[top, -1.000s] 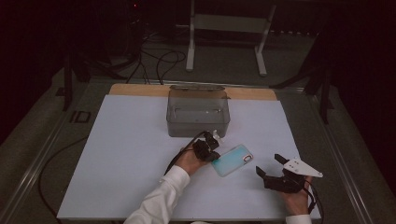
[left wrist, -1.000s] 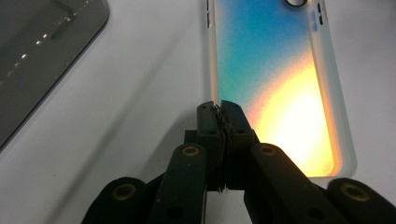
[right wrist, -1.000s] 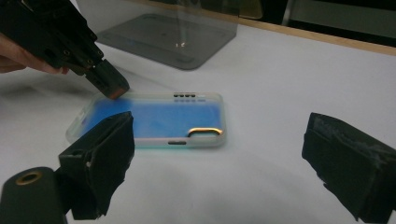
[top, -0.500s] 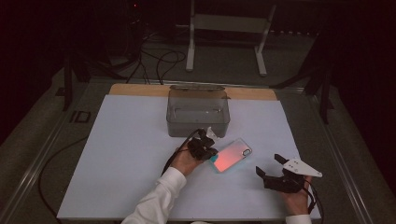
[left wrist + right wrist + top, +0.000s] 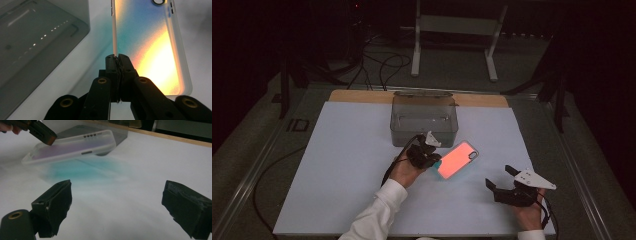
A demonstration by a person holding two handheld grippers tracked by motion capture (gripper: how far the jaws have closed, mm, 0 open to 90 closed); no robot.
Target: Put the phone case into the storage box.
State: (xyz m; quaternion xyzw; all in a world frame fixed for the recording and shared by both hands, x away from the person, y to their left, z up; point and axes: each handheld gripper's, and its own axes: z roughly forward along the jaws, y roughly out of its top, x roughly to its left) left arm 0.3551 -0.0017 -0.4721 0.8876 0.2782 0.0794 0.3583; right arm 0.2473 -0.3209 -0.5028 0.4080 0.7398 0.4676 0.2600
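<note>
An iridescent translucent phone case (image 5: 458, 159) shines orange-pink and hangs tilted just above the white mat. My left gripper (image 5: 435, 162) is shut on the case's thin side rim; in the left gripper view the jaws (image 5: 117, 58) pinch that rim and the case (image 5: 147, 42) stretches away from them. The right gripper view catches the case (image 5: 72, 146) off the mat with a teal glow beneath it. My right gripper (image 5: 500, 177) rests low at the front right, open and with nothing between its fingers (image 5: 117, 202).
A grey translucent lidded box (image 5: 424, 120) stands just behind the case, near the mat's far edge. The white mat (image 5: 342, 165) lies on a wooden board (image 5: 362, 96). A metal stand (image 5: 452, 45) and cables are on the floor beyond.
The left gripper has lifted the phone case off the mat and carried it slightly toward the box. Its sheen went from teal to orange-pink. The right gripper kept still.
</note>
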